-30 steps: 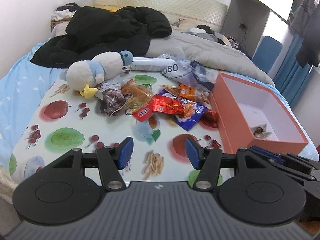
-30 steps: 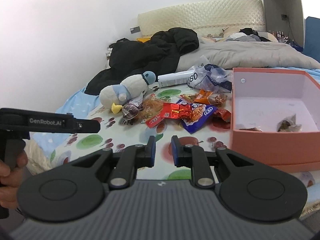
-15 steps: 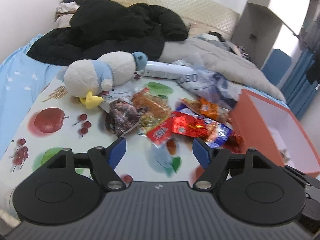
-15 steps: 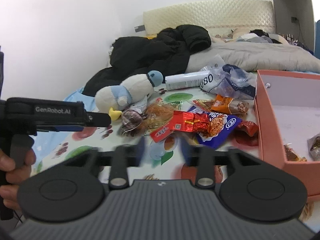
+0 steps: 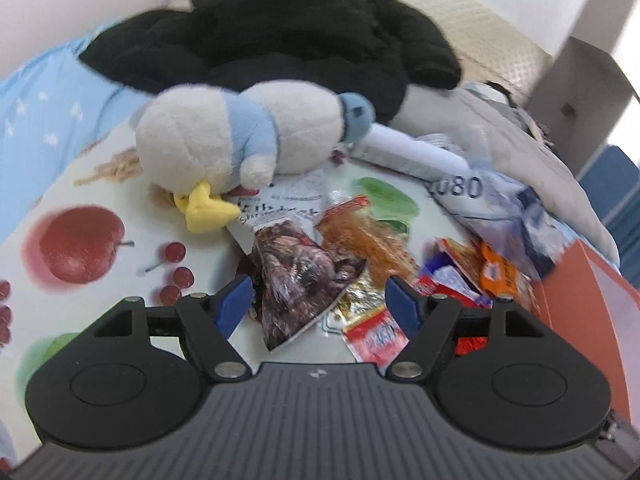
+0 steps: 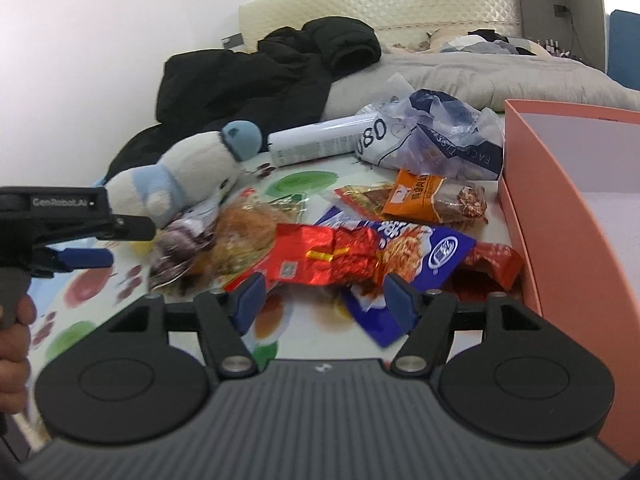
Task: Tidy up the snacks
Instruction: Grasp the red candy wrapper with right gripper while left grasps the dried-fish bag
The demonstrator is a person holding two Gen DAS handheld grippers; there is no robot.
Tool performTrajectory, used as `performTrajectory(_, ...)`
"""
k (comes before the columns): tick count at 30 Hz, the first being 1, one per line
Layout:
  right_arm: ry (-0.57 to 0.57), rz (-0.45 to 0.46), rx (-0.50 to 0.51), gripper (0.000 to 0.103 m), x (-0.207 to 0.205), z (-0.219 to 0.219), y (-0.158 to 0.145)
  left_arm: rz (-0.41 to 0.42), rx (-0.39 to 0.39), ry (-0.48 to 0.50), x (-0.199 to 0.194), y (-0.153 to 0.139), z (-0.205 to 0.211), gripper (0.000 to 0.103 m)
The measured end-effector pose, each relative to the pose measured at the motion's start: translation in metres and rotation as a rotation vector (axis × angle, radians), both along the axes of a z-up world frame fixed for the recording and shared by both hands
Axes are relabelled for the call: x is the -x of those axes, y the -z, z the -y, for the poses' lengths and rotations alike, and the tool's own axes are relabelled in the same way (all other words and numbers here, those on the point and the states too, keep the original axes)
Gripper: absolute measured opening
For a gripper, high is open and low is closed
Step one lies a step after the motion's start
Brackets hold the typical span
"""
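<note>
The left gripper (image 5: 318, 300) has its jaws wide apart and empty, and between them, in the lower middle of the left wrist view, lies a clear pouch with dark brown pieces inside (image 5: 302, 280). The blue pads stand on both sides of this pouch but do not press it, so I judge that the gripper is being lined up to take it. The jaws opened a moment ago and now hold their width.

The right gripper (image 6: 322, 300) has just been opening its jaws, and nothing is held between them. In the middle of the right wrist view they frame a shiny red foil packet (image 6: 320, 260) that lies partly on a blue snack bag with a noodle picture (image 6: 420, 256). I think the red packet is on top and free, which makes it the easy one to take first.

The snacks lie in one heap on the fruit-printed surface (image 5: 80, 248), just left of the open orange cardboard box (image 6: 560, 200) at the right edge, probably so each carry stays short. An orange nut packet (image 6: 432, 198) lies nearest the box wall. A white and light blue plush duck (image 5: 240, 148) rests on the upper edge of the heap and touches the clear pouch, so the pouch may drag it
</note>
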State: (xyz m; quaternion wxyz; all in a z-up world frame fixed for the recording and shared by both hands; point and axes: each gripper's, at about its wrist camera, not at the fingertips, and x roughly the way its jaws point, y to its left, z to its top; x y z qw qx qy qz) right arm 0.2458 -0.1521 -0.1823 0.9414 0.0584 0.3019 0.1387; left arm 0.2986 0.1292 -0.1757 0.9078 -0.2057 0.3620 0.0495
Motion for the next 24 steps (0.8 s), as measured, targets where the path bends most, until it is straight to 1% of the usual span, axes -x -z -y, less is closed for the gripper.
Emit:
performTrajectory(3, 0.019, -0.011, 0.004, 0.067, -0.02, -0.002, 0.009, -0.019, 0.007, -0.037, -0.016, 0.01, -0.002, 0.077)
performTrajectory(7, 0.039, -0.032, 0.008, 0.063, -0.041, -0.005, 0.02, -0.024, 0.024, -0.06, -0.031, 0.022, -0.003, 0.077)
performTrajectory(10, 0.04, -0.031, 0.016, 0.063, -0.05, -0.009, 0.025, -0.033, 0.003, -0.071, -0.04, 0.028, -0.001, 0.077)
performTrajectory(11, 0.039, -0.034, 0.031, 0.061, -0.052, -0.01, 0.027, -0.035, 0.001, -0.075, -0.04, 0.03, -0.002, 0.076)
performTrajectory(12, 0.035, -0.044, 0.047, 0.05, -0.054, -0.013, 0.029, -0.036, 0.001, -0.08, -0.041, 0.032, -0.003, 0.076)
performTrajectory(13, 0.035, -0.052, 0.069, 0.043, -0.056, -0.015, 0.031, -0.041, 0.005, -0.084, -0.043, 0.034, -0.004, 0.075)
performTrajectory(14, 0.037, -0.06, 0.093, 0.042, -0.057, -0.017, 0.034, -0.042, 0.009, -0.086, -0.044, 0.037, -0.005, 0.073)
performTrajectory(16, 0.037, -0.064, 0.087, 0.041, -0.058, -0.016, 0.036, -0.049, 0.018, -0.084, -0.046, 0.041, -0.007, 0.063)
performTrajectory(18, 0.038, -0.059, 0.087, 0.04, -0.056, -0.016, 0.035, -0.04, 0.037, -0.072, -0.043, 0.041, -0.008, 0.057)
performTrajectory(19, 0.037, -0.058, 0.088, 0.04, -0.055, -0.016, 0.035, -0.04, 0.03, -0.066, -0.042, 0.04, -0.007, 0.055)
performTrajectory(21, 0.031, -0.058, 0.083, 0.04, -0.053, -0.015, 0.033, -0.039, -0.002, -0.044, -0.037, 0.037, -0.002, 0.052)
performTrajectory(24, 0.024, -0.054, 0.086, 0.04, -0.047, -0.016, 0.03, -0.032, -0.005, -0.028, -0.024, 0.033, 0.003, 0.05)
